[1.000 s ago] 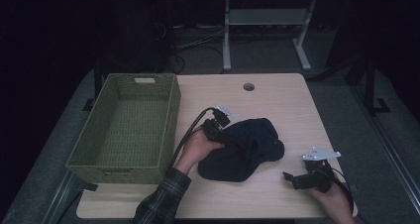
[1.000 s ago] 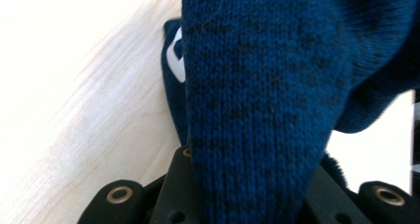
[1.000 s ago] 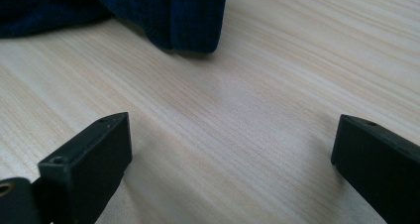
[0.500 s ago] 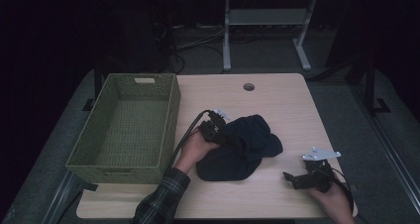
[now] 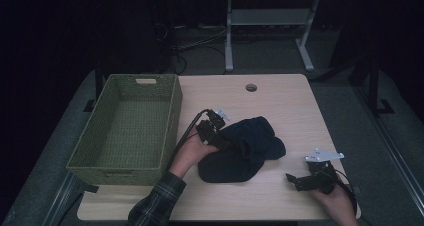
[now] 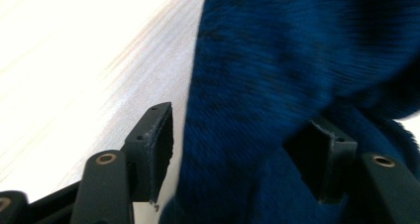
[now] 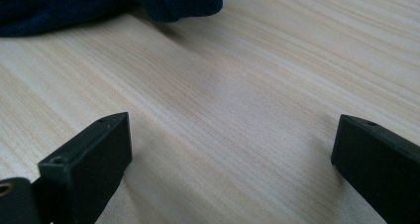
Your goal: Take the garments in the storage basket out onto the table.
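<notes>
One dark blue garment (image 5: 242, 148) lies crumpled on the pale wooden table (image 5: 280, 106), a little toward your side of its middle, with a rounded lobe pointing toward your right hand. In the left gripper view its ribbed blue cloth (image 6: 277, 75) runs up between the two black jaws, and a fold of it drapes over the far one. Your left gripper (image 5: 218, 137) sits at the garment's left edge, your hand wrapped round its body and its cable looping back toward the basket. Its jaws have just been opening; they now stand parted with the cloth between them, and a clear gap shows beside the nearer pad (image 6: 153, 144), so it has let go of the cloth. Your right gripper (image 5: 296, 180) rests low over the table near the front right corner, well apart from the garment, with its grey three-cornered plate on top. Its jaws are spread wide with nothing but bare wood (image 7: 237, 115) between them, and the garment's hem (image 7: 168, 3) lies beyond their tips. Left of the garment stands an empty green woven basket (image 5: 172, 111), its long side just beside your left forearm in its plaid sleeve (image 5: 155, 206)
</notes>
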